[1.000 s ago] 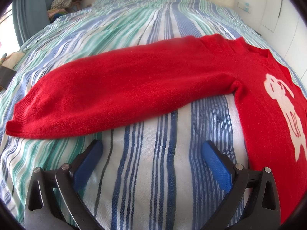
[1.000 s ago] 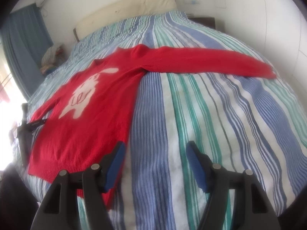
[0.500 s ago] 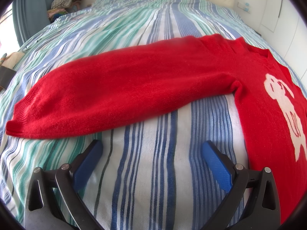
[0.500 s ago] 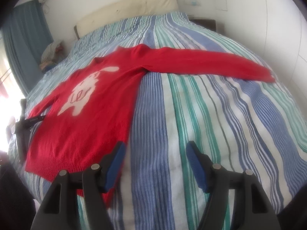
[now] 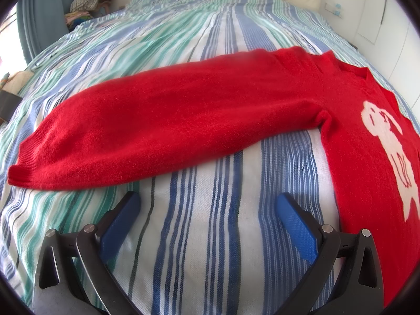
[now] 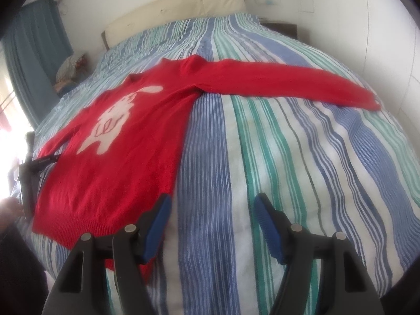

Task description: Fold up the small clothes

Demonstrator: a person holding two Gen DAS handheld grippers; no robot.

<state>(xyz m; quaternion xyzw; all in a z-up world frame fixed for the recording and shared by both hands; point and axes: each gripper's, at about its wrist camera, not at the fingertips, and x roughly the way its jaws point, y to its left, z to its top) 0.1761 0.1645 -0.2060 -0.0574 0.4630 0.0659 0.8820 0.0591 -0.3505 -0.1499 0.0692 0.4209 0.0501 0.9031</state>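
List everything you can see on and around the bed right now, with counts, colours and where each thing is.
Red sweater: one, red with a white animal design on the chest, lying flat on the bed with both sleeves spread out.
Striped bedsheet: one, blue, green and white stripes, covering the bed.
Headboard: one, cream, at the far end of the bed.
Curtain: one, blue, beside the bed near the window.
Pile of clothes: one, mixed colours, beside the far corner of the bed.
Left gripper: one, black with blue pads, open over bare sheet below a sleeve.
Right gripper: one, black with blue pads, open by the sweater's hem.
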